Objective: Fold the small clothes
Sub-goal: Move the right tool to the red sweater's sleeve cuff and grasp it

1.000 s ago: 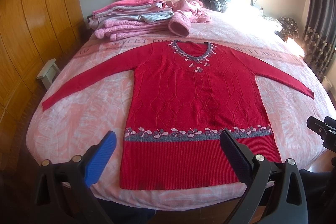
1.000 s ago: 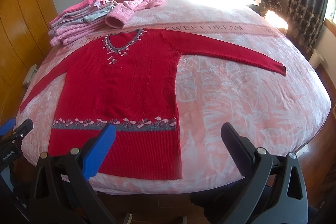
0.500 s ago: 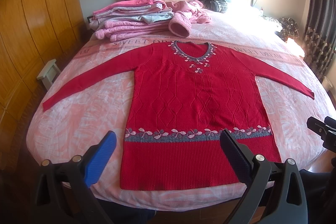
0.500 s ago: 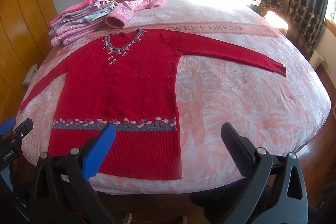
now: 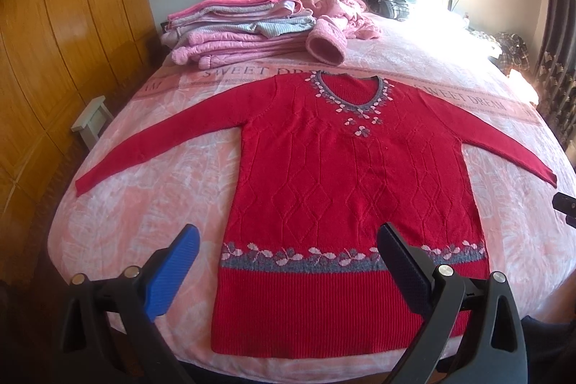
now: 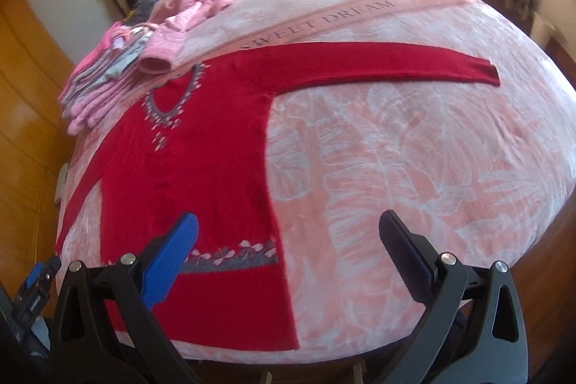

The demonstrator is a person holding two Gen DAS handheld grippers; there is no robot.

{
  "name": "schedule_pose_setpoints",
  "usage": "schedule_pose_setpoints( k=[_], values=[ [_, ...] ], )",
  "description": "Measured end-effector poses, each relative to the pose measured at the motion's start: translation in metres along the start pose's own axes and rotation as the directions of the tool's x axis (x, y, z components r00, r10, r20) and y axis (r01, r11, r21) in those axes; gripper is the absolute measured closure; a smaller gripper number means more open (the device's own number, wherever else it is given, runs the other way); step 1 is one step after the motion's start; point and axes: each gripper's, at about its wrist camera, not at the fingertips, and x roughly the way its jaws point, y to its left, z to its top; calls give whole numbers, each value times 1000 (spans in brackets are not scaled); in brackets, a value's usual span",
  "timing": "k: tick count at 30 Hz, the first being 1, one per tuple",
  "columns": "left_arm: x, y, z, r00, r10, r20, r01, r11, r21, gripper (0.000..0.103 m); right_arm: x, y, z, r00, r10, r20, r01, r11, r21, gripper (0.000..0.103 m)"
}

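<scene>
Left wrist view shows the red sweater lying flat on the bed, both sleeves stretched out. No fold is made yet, so all the folding is left. The left hand-held gripper is spread wide and holds nothing. The right hand-held gripper is spread too, above the bed's near edge.

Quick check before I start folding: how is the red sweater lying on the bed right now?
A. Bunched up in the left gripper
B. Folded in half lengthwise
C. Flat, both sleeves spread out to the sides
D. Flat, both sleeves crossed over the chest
C: the red sweater lies flat on the bed with one sleeve stretched out to each side, and both grippers are open, touching nothing.
</scene>
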Motion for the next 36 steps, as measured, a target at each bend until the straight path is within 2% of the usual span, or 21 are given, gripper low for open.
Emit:
schedule_pose_setpoints(
  k=[2,3,5,6,8,10,11,14,17,19,22,25,28,34,36],
  values=[
    [16,6,15,999,-21,-36,18,997,-70,4,16,-30,23,999,-35,-24,37,996,80,3],
    [23,7,21,998,-38,-50,33,995,-99,4,24,-44,36,999,-34,-37,37,994,101,4],
    [38,8,33,997,-45,-63,36,990,-134,4,36,-72,62,996,-86,-33,90,988,127,4],
    [45,7,39,997,-48,-65,39,990,-137,4,43,-84,75,993,-112,-28,114,987,109,4],
    [57,2,49,998,-32,-56,25,992,-125,4,53,-109,96,975,-221,-6,221,972,74,4],
    [68,-5,57,999,-8,-43,3,995,-104,4,67,-137,115,953,-302,-22,303,952,44,4],
    [74,-8,60,999,-4,-39,0,995,-96,4,73,-151,122,950,-309,-34,310,950,39,4],
    [96,-19,67,999,5,-49,-8,998,-68,4,89,-192,143,957,-279,-75,284,957,65,4],
    [118,-30,73,998,27,-49,-28,999,-27,4,108,-233,164,967,-249,-63,255,958,134,4],
    [131,-36,77,999,27,-45,-27,1000,-6,4,125,-257,176,963,-249,-107,264,951,162,4],
    [148,-44,83,999,18,-30,-17,1000,13,4,138,-282,189,957,-274,-96,287,944,160,4],
    [163,-52,88,1000,22,-14,-22,1000,22,4,150,-309,197,963,-248,-105,264,943,201,5],
    [175,-60,92,1000,27,-4,-26,999,39,4,159,-328,201,974,-199,-109,220,943,249,21],
    [183,-76,91,1000,27,11,-27,996,83,4,169,-324,208,969,-218,-112,237,953,189,26],
    [184,-79,90,1000,21,4,-21,996,84,4,169,-320,208,967,-230,-111,246,956,160,40]
  ],
)
